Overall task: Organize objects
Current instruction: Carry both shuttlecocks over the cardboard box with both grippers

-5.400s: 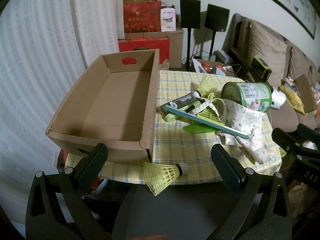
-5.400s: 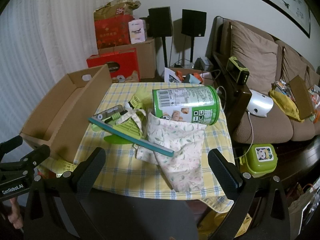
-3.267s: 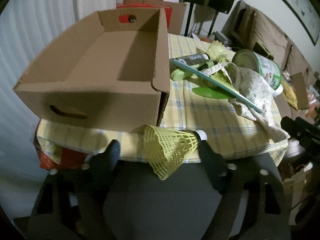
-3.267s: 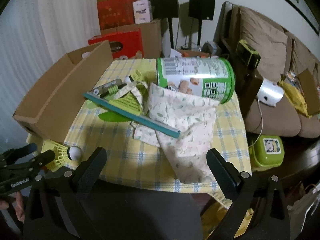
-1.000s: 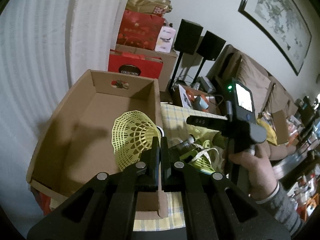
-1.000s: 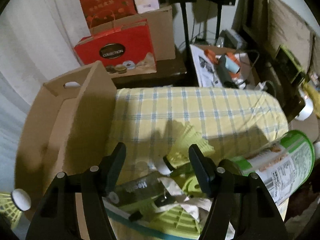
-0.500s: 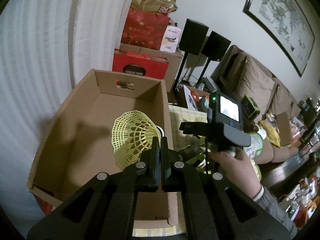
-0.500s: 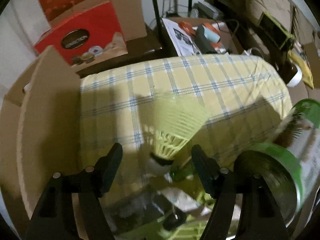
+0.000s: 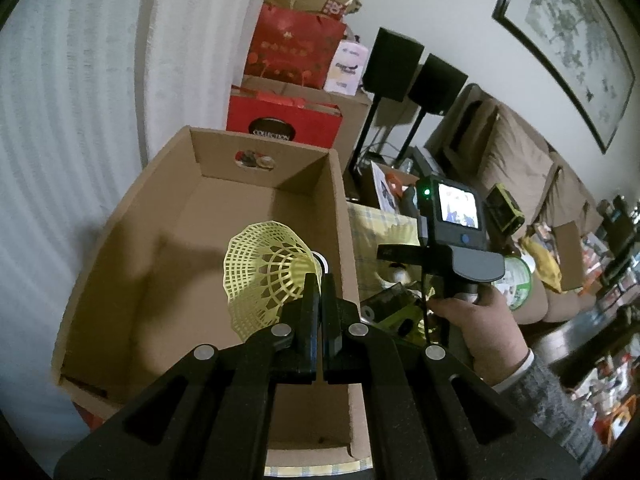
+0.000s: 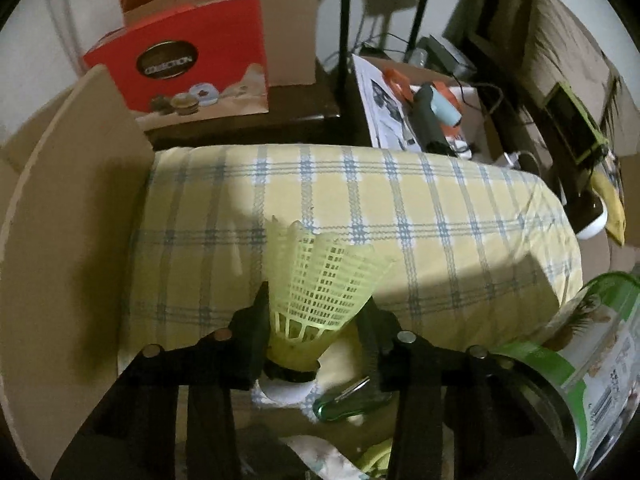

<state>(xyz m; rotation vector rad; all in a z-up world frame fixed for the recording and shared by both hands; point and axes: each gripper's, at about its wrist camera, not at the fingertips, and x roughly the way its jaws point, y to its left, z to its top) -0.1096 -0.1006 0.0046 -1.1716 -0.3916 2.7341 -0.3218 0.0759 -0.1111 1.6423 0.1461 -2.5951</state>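
My left gripper (image 9: 319, 280) is shut on the base of a yellow mesh shuttlecock (image 9: 264, 272), held above the open cardboard box (image 9: 256, 184), near its right wall. A second yellow shuttlecock (image 10: 320, 280) lies on the checked tablecloth (image 10: 400, 200), cork end towards the camera. My right gripper (image 10: 316, 312) points steeply down over it. Its jaws are closing and its fingers (image 10: 256, 324) touch both sides of the skirt. In the left wrist view a hand (image 9: 480, 328) holds the right gripper's body beside the box.
The box's side wall (image 10: 60, 220) stands just left of the right gripper. A green can (image 10: 592, 360) lies at the right, with a green bottle (image 10: 348, 400) and cloth below. Red gift boxes (image 10: 192, 64), speaker stands and a sofa (image 9: 520, 168) lie beyond the table.
My right gripper has come down over the second shuttlecock and its fingers have narrowed onto the skirt. The left gripper has stayed over the box with its shuttlecock.
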